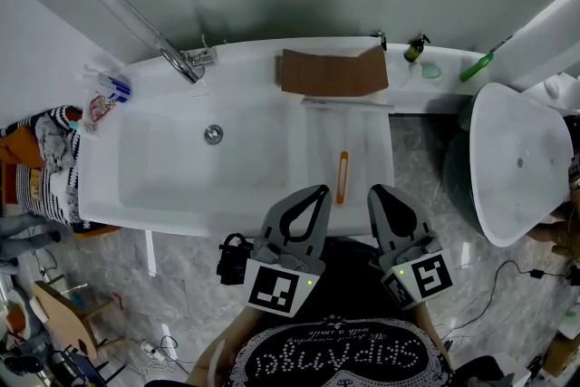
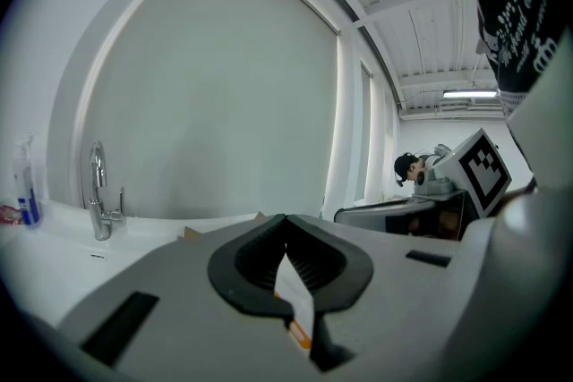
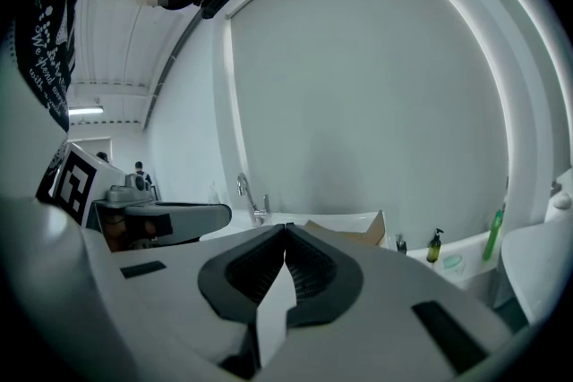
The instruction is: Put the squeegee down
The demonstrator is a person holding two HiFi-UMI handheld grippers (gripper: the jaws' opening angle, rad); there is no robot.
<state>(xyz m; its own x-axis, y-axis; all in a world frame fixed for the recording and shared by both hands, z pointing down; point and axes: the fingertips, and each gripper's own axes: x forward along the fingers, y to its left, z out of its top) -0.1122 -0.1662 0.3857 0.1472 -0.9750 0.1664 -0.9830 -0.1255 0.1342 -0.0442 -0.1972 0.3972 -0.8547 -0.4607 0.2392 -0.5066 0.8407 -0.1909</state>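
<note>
The squeegee (image 1: 343, 176) lies flat on the white tub ledge (image 1: 362, 149), orange handle toward me, its long thin blade (image 1: 349, 102) across the far end. My left gripper (image 1: 321, 191) hovers just left of the handle's near end, jaws shut and empty. My right gripper (image 1: 372, 191) is just right of it, also shut and empty. In the left gripper view the jaws (image 2: 286, 224) meet at the tip, and a bit of the orange handle (image 2: 300, 337) shows below them. The right gripper (image 3: 286, 230) holds nothing either.
A white bathtub (image 1: 163, 195) with drain (image 1: 213, 134) and chrome faucet (image 1: 186, 63) fills the left. Folded cardboard (image 1: 333, 72) stands at the back rim. A small bottle (image 1: 415, 48) and a green tube (image 1: 477, 66) sit at the right corner. A white basin (image 1: 521, 163) stands right.
</note>
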